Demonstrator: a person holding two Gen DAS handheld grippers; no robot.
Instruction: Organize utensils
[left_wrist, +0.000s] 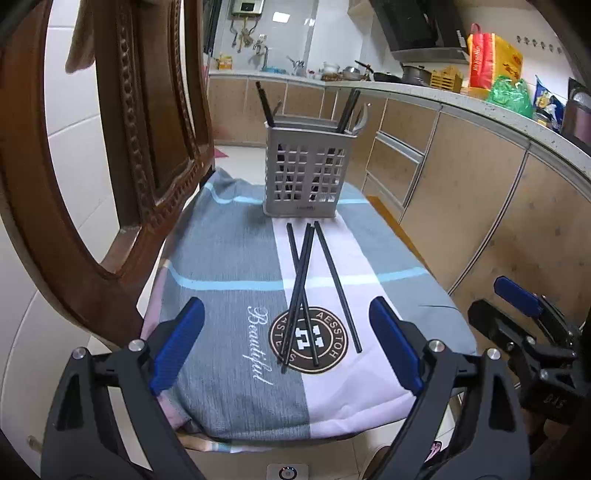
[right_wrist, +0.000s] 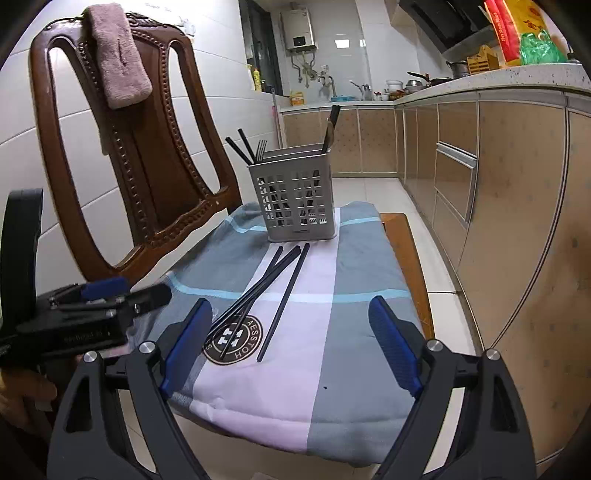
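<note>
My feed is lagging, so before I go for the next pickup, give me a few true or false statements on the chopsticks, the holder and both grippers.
1. Black chopsticks lie loose on the cushion in front of the grey utensil holder. True.
2. The holder is empty. False: chopsticks and a fork already stand in it.
3. The left gripper is clamped on a chopstick. False: its jaws stand wide open with nothing gripped.
4. The right gripper is open and holds nothing. True.
5. The holder lies tipped on its side. False: it stands upright on the cushion.
</note>
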